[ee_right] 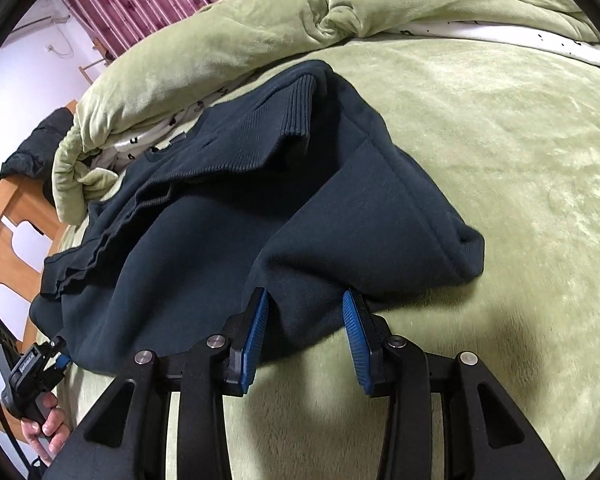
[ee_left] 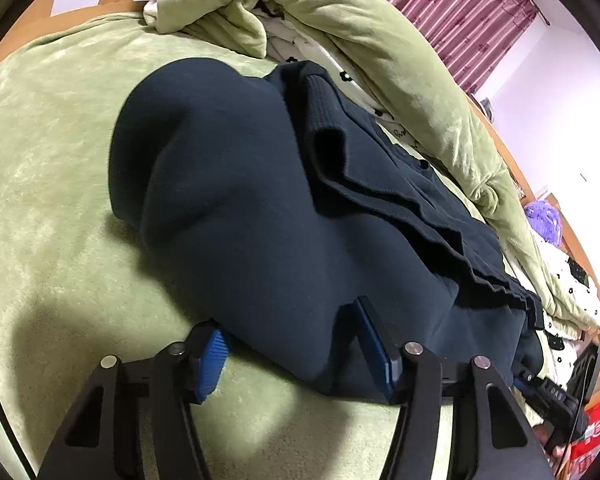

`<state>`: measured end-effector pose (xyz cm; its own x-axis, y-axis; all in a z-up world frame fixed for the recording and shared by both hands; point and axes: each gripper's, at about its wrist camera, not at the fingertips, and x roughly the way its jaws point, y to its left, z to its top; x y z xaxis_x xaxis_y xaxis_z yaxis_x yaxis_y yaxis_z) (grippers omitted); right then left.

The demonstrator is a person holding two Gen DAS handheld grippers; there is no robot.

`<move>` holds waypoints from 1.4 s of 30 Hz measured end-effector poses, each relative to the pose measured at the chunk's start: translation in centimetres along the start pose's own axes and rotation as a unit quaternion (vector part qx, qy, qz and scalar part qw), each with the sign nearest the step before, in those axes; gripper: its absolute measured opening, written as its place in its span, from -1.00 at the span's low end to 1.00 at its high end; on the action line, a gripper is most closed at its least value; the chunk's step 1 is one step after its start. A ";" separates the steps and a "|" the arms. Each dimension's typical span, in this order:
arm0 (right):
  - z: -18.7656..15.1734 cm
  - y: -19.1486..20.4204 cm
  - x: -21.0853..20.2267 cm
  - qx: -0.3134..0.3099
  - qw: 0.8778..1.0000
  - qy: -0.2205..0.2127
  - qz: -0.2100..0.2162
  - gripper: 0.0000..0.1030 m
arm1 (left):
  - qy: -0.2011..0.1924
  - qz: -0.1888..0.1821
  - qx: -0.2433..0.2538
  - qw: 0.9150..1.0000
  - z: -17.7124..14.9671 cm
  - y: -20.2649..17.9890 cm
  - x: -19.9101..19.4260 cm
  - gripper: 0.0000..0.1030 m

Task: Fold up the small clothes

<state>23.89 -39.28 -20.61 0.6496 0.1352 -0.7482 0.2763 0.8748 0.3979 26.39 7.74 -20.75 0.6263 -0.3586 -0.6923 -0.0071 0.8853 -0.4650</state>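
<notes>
A dark navy sweatshirt (ee_left: pixel 260 208) lies partly folded on a green plush bedspread (ee_left: pixel 52 168), with a ribbed hem layer on top. It also shows in the right wrist view (ee_right: pixel 260 208). My left gripper (ee_left: pixel 288 344) is open, its blue-padded fingers either side of the garment's near edge. My right gripper (ee_right: pixel 306 328) is open too, its fingers straddling the near edge of the cloth. The left gripper also shows far left in the right wrist view (ee_right: pixel 46 364), held by a hand.
A rolled green quilt (ee_left: pixel 380 40) with white flower-print lining lies behind the sweatshirt. A wooden bed frame (ee_right: pixel 8 216) and pink striped curtains (ee_left: pixel 460 8) are beyond. A purple bundle (ee_left: pixel 544 220) and a red box (ee_left: pixel 596 432) sit at the right.
</notes>
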 end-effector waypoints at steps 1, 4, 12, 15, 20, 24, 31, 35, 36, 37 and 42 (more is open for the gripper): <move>-0.2 -0.1 -0.1 0.005 1.000 0.005 -0.001 -0.24 | 0.001 -0.003 -0.004 1.000 0.0 0.2 0.1 0.08; -1.9 -0.7 -0.5 0.032 0.999 0.014 0.005 -0.23 | 0.001 -0.004 -0.003 1.000 -0.1 0.2 0.2 0.08; -0.6 -2.1 0.2 0.067 0.997 0.001 0.036 -0.24 | -0.003 -0.004 0.006 1.000 -0.1 0.0 0.2 0.10; -0.1 -2.5 0.5 0.081 0.995 -0.004 0.051 -0.23 | -0.002 -0.011 0.001 1.000 -0.1 0.3 0.3 0.11; 0.5 -1.0 1.4 0.051 0.998 -0.013 0.042 -0.02 | -0.005 -0.007 0.008 1.000 -0.2 0.0 0.4 0.07; 0.2 0.0 1.6 0.024 0.999 -0.021 0.017 -0.42 | -0.005 -0.008 0.007 1.000 -0.2 -0.1 0.4 -0.42; 0.1 0.1 1.2 0.009 0.999 -0.021 0.037 -0.78 | -0.005 -0.035 -0.028 0.999 0.3 0.7 -0.4 -0.85; 0.0 -0.3 0.1 0.021 0.998 -0.024 0.050 -0.80 | -0.013 -0.025 -0.026 0.999 -0.1 0.5 -0.9 -0.86; -0.1 -0.3 0.0 0.021 0.998 -0.025 0.049 -0.80 | -0.013 -0.023 -0.027 0.999 -0.2 0.5 -1.0 -0.86; -0.2 -0.2 -0.2 0.020 0.998 -0.026 0.049 -0.81 | -0.013 -0.021 -0.029 0.999 -0.4 0.5 -1.3 -0.86; -1.0 0.0 -1.9 0.011 0.998 -0.031 0.046 -0.81 | -0.015 -0.013 -0.014 1.000 -1.3 0.2 -2.8 -0.87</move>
<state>21.98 -39.09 -19.73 0.7152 0.1857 -0.6738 0.2284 0.8490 0.4764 23.61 8.48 -19.63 0.6501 -0.3722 -0.6625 -0.0121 0.8666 -0.4989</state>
